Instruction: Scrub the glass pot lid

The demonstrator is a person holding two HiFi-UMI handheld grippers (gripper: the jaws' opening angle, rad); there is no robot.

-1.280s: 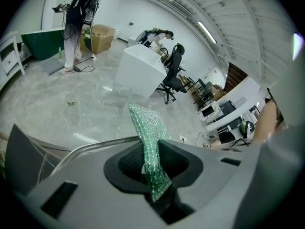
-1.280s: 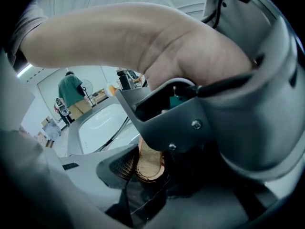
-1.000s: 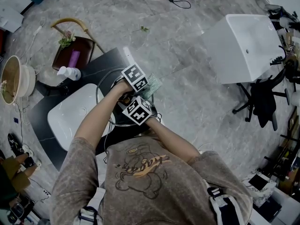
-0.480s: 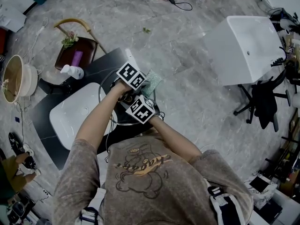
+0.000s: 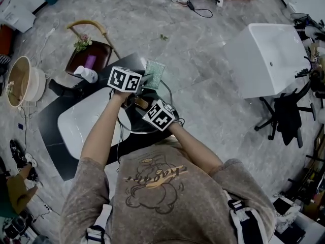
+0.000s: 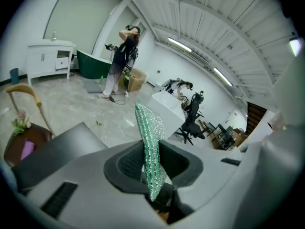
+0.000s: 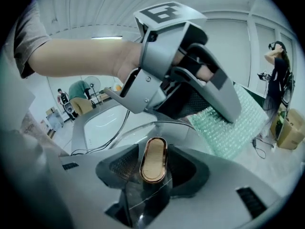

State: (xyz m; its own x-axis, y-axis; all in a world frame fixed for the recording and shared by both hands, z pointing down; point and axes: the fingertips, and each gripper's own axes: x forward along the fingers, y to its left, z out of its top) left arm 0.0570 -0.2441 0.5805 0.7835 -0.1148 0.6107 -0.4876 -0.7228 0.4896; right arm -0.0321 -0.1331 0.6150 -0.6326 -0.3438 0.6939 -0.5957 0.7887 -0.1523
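Both above black counter (image 5: pixel 51 122), marble floor (image 5: pixel 203 85); left gripper (image 6: pixel 151 162) pinches scrubber (image 6: pixel 148 130); right gripper (image 7: pixel 153 170) clamps lid knob (image 7: pixel 153 155).

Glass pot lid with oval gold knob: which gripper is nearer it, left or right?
Right. The right gripper clamps the knob of the lid; the left gripper, pinching a green scrubbing cloth, hovers beyond it, apart.

White basin (image 5: pixel 76 128) in a dark counter (image 5: pixel 48 121), a white bottle (image 5: pixel 87 74) beside a brown basket (image 5: pixel 104 51), black office chair (image 5: pixel 285 113) far right.
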